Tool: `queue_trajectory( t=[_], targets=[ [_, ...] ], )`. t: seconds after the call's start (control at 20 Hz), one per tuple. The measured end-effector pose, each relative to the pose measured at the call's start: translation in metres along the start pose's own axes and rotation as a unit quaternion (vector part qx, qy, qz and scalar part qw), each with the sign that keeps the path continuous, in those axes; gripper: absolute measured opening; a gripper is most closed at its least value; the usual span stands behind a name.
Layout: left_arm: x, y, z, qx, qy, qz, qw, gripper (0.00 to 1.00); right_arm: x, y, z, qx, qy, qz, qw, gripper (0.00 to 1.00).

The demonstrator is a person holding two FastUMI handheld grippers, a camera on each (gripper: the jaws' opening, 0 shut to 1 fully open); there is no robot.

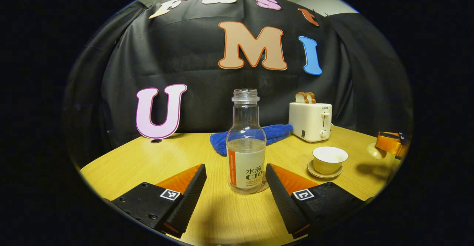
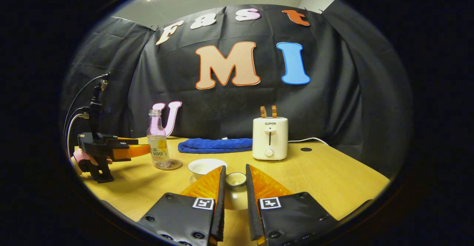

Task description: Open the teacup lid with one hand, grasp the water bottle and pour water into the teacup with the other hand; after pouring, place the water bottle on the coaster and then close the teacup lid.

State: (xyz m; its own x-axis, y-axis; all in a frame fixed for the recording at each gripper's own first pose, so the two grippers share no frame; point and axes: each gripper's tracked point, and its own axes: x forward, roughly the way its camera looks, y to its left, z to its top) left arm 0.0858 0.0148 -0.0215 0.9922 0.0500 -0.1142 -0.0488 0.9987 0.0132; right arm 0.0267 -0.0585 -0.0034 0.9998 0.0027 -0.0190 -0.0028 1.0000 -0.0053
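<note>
Water bottle [image 1: 246, 142] upright on coaster [image 2: 172, 164], between spread left gripper [image 1: 236, 185] fingers, untouched. Teacup [image 1: 329, 159] uncovered on saucer, right of bottle. Lid [image 2: 236, 179] pinched in right gripper [image 2: 234, 186] fingers, seemingly off table [image 1: 148, 157].

Left gripper [image 1: 236, 186] black screwed housings, square tag markers, ribbed faces, trailing cables
</note>
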Motion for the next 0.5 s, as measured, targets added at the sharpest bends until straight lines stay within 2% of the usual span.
queue_trajectory(
  t=[0.3,0.5],
  targets=[
    [-0.018,0.009,0.021,-0.003,-0.065,0.012,0.998,0.94,0.037,0.032,0.001,0.001,-0.006,0.049,0.999,0.30],
    [-0.021,0.015,0.015,-0.002,-0.057,0.021,0.998,0.94,0.061,0.045,0.000,0.002,-0.004,0.064,0.998,0.30]
  ],
)
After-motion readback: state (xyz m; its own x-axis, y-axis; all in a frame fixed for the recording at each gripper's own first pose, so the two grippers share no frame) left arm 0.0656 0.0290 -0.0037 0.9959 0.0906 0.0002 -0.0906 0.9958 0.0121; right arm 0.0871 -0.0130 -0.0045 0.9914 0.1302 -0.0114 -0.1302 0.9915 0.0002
